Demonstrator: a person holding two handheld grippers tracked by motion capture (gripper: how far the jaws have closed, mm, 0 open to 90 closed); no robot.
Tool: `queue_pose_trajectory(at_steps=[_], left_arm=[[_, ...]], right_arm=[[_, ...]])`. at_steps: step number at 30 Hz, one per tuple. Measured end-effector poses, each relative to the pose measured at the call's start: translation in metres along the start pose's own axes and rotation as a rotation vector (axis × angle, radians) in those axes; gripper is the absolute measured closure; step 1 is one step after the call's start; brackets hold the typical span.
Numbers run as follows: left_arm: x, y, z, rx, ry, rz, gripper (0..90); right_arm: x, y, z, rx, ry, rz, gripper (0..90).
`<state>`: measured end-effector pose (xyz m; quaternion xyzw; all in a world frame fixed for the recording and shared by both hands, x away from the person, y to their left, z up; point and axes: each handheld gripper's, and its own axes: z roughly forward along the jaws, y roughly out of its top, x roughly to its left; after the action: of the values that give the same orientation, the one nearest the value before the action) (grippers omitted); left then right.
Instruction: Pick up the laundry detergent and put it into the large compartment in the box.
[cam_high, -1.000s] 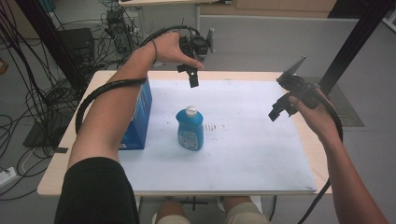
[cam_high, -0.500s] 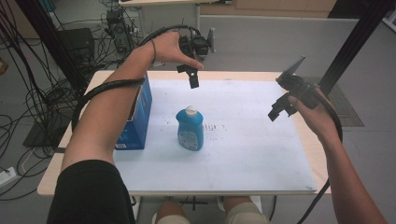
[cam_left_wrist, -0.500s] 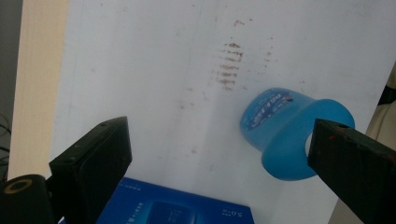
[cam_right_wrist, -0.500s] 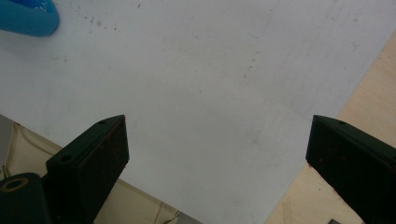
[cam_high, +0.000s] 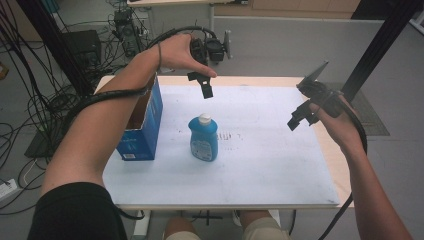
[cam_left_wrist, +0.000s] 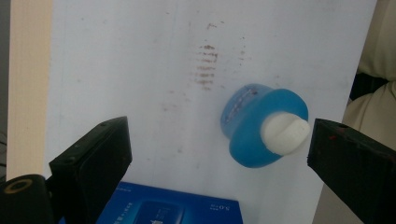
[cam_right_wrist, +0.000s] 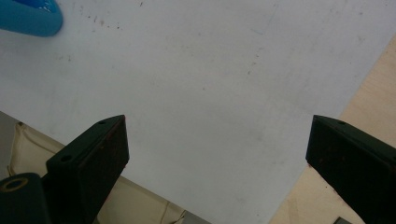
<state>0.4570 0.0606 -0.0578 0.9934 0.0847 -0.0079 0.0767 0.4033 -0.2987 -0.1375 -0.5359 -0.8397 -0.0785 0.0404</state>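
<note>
Peering down, left gripper (cam_left_wrist: 219, 154) fingers spread above bottle (cam_left_wrist: 264, 126); right gripper (cam_right_wrist: 217, 154) spread over bare sheet (cam_right_wrist: 210, 79).

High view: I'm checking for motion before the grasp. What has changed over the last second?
Nothing visibly changed. The left claw hangs open above the far side of the table, the right claw is open at the right edge, and the bottle stands beside the box, untouched.
</note>
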Motion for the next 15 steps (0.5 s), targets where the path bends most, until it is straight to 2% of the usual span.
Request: queue_pose_trajectory(at_steps=[9,15], left_arm=[[-0.027,0.008,0.002,0.022,0.000,0.089,6.6],[-0.041,0.009,0.003,0.044,0.013,0.127,6.6]], right_arm=[[-0.002,-0.001,-0.002,-0.002,0.026,0.005,6.1],[0.003,0.001,-0.002,0.001,0.027,-0.001,6.1]])
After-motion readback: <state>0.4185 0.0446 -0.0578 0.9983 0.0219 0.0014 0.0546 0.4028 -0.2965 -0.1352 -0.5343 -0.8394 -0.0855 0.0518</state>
